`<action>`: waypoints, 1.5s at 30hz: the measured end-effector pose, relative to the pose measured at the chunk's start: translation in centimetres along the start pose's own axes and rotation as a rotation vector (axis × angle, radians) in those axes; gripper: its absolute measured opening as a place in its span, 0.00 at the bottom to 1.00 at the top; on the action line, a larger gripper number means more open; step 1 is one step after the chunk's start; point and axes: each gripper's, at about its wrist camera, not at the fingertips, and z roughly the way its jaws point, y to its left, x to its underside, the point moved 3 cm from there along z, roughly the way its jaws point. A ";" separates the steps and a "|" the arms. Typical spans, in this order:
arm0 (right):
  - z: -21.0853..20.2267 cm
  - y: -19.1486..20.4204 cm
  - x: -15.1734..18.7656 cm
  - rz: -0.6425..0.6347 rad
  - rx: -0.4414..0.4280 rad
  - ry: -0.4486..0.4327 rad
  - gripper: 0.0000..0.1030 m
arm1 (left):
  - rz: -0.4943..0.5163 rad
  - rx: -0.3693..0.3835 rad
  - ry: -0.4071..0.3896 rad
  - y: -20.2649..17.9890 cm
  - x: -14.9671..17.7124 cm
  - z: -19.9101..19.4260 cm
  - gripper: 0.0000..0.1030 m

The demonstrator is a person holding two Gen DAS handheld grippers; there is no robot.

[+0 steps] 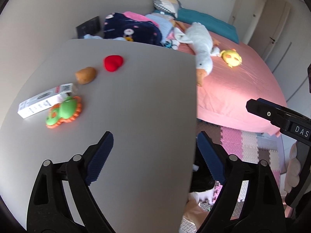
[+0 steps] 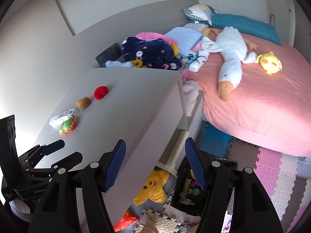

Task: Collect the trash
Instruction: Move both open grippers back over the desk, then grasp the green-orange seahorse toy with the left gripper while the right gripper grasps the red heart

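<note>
progress: nothing collected yet | left gripper (image 1: 154,151) jaws spread, empty | right gripper (image 2: 155,162) jaws apart, empty | white box (image 1: 43,101) awaits on tabletop (image 1: 145,97)

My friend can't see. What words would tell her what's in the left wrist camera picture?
An open, empty left hand-held gripper hovers over a grey table that holds a white box, a green and orange toy, a potato and a red heart. Beyond is a pink bed with a white goose plush.
</note>
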 end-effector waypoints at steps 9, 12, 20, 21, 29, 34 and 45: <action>2.8 4.1 -1.4 -0.087 -0.059 0.039 0.65 | -0.120 -0.077 -0.019 5.1 0.4 -0.7 0.88; 3.7 5.3 -1.8 -0.111 -0.073 0.051 0.66 | -0.158 -0.096 -0.023 6.7 0.7 -1.0 0.88; 6.1 7.4 -2.8 -0.153 -0.103 0.083 0.66 | -0.230 -0.134 -0.027 10.1 0.6 -0.7 0.88; 6.4 7.7 -2.9 -0.156 -0.106 0.088 0.66 | -0.237 -0.139 -0.026 10.5 0.6 -0.5 0.88; 9.6 9.3 -3.9 -0.174 -0.119 0.132 0.66 | -0.306 -0.172 -0.022 13.5 0.1 1.1 0.88; 10.9 10.2 -4.6 -0.185 -0.127 0.142 0.66 | -0.324 -0.170 -0.017 14.7 -0.6 2.3 0.88; 14.1 12.2 -6.5 -0.207 -0.120 0.144 0.71 | -0.321 -0.179 0.000 15.8 -1.2 4.7 0.89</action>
